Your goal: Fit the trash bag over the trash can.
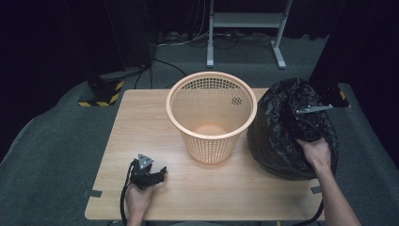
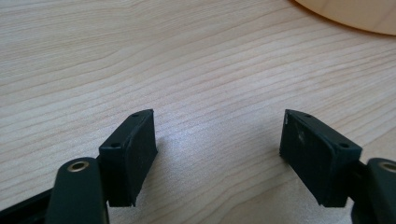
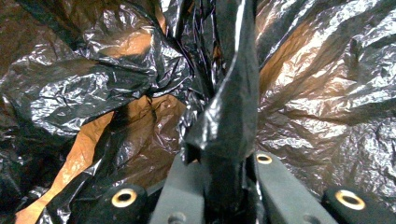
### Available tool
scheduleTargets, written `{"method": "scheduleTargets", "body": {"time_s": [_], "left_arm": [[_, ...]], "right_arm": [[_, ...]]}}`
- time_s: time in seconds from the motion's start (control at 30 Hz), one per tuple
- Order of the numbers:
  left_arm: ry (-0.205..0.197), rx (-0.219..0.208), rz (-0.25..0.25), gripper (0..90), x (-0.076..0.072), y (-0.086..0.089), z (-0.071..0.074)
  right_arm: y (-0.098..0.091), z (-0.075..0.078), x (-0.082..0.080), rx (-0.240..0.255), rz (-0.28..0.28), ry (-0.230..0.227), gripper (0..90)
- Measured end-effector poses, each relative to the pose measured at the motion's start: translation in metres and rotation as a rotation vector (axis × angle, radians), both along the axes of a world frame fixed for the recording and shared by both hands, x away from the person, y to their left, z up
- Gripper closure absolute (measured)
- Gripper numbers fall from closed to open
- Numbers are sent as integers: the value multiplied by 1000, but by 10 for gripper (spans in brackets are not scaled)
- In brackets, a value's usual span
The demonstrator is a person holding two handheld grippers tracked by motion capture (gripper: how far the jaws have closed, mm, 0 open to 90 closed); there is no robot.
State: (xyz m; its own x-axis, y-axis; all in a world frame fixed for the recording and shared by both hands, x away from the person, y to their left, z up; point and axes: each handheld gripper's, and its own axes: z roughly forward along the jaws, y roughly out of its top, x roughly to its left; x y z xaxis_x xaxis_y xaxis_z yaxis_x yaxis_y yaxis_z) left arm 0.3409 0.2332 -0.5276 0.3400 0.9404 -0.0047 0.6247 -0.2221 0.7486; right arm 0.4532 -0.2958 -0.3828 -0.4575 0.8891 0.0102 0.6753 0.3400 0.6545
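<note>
Fig.: Bag-to-basket transfer, grasp stage. The black bin bag [image 1: 287, 132] sits bunched on the table's [image 1: 141, 122] right side, just beside the orange mesh basket [image 1: 211, 115], which stands upright at centre w/ its open mouth up. Key relation: the basket lies to the left of the bag, so the coming move likely carries the film leftward and over the rim. Right gripper [image 3: 224, 186] is on the bag; its jaws are clenched on a pinched fold of plastic running upward between them. Left gripper [image 2: 217, 154] rests near-left on bare wood, jaws released and spread wide, nothing between, well apart from the bag; right hand is nearer.
</note>
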Motion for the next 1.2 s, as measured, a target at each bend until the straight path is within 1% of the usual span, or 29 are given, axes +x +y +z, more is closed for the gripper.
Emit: {"method": "scheduleTargets", "body": {"time_s": [0.17, 0.57, 0.77, 0.87, 1.2], "left_arm": [[0, 0, 0, 270, 0, 0, 0], [0, 1, -1, 270, 0, 0, 0], [0, 1, -1, 270, 0, 0, 0], [0, 1, -1, 270, 0, 0, 0], [0, 2, -1, 270, 0, 0, 0]], "right_arm": [[-1, 10, -4, -1, 11, -13, 888], [-1, 26, -10, -4, 36, -9, 888], [-3, 34, -13, 9, 46, -13, 888], [-3, 38, -16, 7, 51, -14, 887], [-4, 59, -22, 13, 74, -22, 888]]}}
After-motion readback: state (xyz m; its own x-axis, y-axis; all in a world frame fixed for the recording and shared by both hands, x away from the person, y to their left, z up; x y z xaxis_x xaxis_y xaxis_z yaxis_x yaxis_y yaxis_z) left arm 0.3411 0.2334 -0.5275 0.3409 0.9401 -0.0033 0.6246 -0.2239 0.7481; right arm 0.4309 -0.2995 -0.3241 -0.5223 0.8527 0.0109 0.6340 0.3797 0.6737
